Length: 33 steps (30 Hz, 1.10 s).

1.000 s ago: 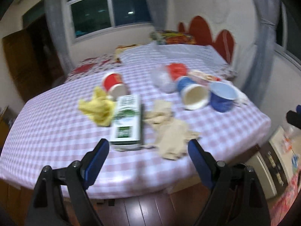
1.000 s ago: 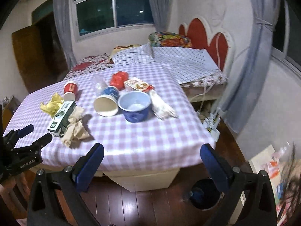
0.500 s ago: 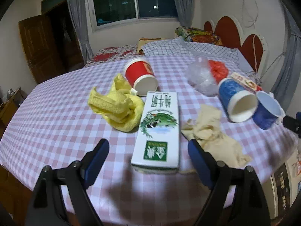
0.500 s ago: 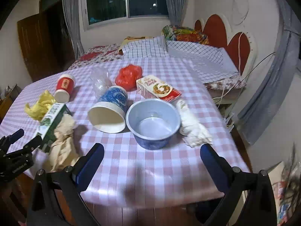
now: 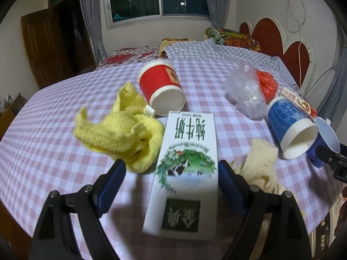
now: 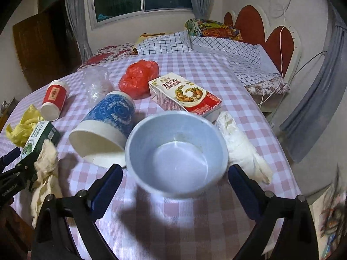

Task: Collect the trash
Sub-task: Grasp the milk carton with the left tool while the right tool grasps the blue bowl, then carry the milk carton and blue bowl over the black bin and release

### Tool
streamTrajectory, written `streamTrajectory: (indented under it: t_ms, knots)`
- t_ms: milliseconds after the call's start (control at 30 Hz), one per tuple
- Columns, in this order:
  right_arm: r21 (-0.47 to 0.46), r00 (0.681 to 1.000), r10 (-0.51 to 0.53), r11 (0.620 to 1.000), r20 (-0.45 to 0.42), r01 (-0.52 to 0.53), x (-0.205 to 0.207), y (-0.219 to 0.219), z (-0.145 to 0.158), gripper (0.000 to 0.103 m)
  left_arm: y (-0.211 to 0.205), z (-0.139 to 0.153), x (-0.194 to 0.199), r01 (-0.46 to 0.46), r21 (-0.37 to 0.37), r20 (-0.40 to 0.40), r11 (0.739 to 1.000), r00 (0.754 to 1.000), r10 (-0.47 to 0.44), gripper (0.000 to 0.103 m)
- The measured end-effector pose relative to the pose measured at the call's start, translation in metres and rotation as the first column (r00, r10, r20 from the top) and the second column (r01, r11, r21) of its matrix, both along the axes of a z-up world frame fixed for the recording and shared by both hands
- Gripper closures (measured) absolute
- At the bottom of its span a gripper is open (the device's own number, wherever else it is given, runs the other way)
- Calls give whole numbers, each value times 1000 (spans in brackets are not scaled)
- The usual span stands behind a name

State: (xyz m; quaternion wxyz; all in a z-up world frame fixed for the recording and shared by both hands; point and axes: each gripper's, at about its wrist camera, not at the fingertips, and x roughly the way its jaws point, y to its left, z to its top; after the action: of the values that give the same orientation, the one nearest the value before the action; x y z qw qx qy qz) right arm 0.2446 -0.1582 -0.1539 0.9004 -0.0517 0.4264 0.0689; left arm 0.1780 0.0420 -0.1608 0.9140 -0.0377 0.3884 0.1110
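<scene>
A white and green milk carton (image 5: 184, 169) lies flat on the pink checked table (image 5: 39, 151). My left gripper (image 5: 171, 179) is open and straddles the carton's near half; its pads do not press on it. A light blue bowl (image 6: 177, 158) stands upright between the fingers of my right gripper (image 6: 174, 172). Those jaws are closing, with a gap on both sides of the bowl. A blue paper cup (image 6: 108, 117) lies on its side just left of the bowl.
Left of the milk carton are a yellow cloth (image 5: 121, 134) and a tipped red cup (image 5: 160, 86); crumpled beige paper (image 5: 260, 164) lies right of it. Farther back are a clear bag (image 5: 245, 91), a red bag (image 6: 138, 78) and a red-white carton (image 6: 186, 93). White tissue (image 6: 240, 147) lies right of the bowl.
Both grippers have come down and forward onto the table. The milk carton now lies between the left fingers, and the bowl stands between the right fingers.
</scene>
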Motion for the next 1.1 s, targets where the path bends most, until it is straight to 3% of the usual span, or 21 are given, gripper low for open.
streamTrajectory:
  t_ms: [167, 300, 700, 1100]
  knots:
    - [10, 1000, -5, 1000, -19, 5, 11, 1, -4, 24, 0, 1, 9, 14, -9, -1, 1000, 1000, -14, 19]
    - [11, 1000, -3, 1000, -6, 3, 7, 2, -1, 24, -3, 1, 13, 51, -30, -10, 998, 999, -51, 44]
    - [5, 995, 56, 998, 81, -56, -27, 17, 28, 25, -1, 32, -10, 80, -45, 61, 996, 995, -78, 48]
    - [16, 993, 53, 998, 107, -55, -48, 8, 44, 25, -9, 51, -32, 119, -43, 100, 992, 988, -114, 48]
